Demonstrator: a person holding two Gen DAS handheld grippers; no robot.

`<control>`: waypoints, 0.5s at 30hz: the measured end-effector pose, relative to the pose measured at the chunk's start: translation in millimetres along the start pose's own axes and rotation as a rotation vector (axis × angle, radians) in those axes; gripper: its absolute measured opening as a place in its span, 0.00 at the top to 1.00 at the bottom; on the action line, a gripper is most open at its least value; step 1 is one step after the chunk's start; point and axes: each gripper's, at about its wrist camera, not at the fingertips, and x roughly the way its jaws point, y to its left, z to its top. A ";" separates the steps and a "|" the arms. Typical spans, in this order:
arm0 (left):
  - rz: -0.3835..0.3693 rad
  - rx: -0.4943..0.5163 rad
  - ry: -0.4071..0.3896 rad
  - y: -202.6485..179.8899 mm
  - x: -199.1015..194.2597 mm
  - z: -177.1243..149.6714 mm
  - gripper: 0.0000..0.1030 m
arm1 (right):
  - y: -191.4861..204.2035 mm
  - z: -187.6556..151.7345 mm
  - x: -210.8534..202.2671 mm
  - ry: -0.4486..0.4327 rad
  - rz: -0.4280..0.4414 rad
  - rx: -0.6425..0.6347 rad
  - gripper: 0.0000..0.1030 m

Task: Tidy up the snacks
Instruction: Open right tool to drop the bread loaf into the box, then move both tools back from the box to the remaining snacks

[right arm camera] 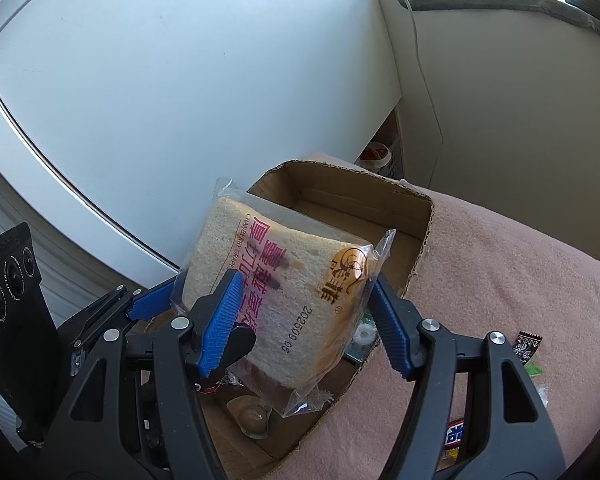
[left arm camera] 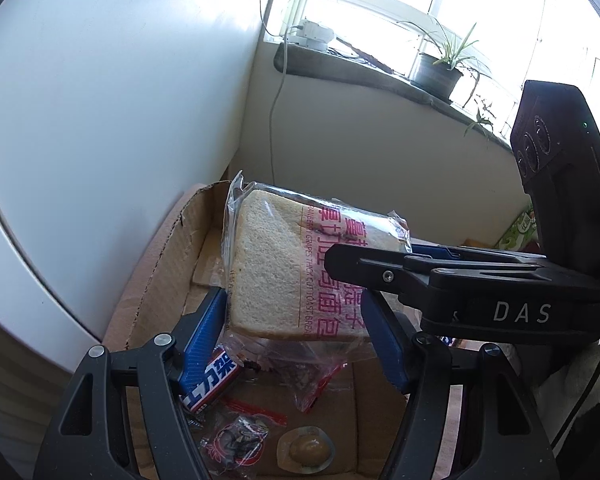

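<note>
You've got the bread bag [left arm camera: 284, 264] pinched w/ both claws: left gripper [left arm camera: 296, 336] clamped on its lower sides, right gripper [right arm camera: 304, 320] clamped across it too. Bag hangs tilted over the open cardboard box [right arm camera: 416, 236], above the snacks inside.

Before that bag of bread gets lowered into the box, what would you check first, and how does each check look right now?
1. Both tools grip the bread bag: left hand-held gripper ok, right hand-held gripper ok.
2. Bag above the cardboard box: ok.
3. Free floor at the box's far end: ok.
4. Snacks below, candy bar and round sealed snack, safe from squashing: cannot tell.
5. Bag sealed: cannot tell.
</note>
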 end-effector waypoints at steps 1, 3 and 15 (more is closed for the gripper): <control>0.004 -0.002 0.000 1.2 0.2 0.0 0.34 | -0.1 0.9 1.5 0.001 0.003 -0.002 0.34; 0.011 -0.007 0.002 3.1 1.7 1.0 0.34 | 0.1 1.9 3.5 0.004 0.003 -0.007 0.34; 0.041 -0.005 -0.014 6.1 -3.1 0.8 0.34 | 6.3 4.6 4.0 -0.022 -0.044 -0.047 0.26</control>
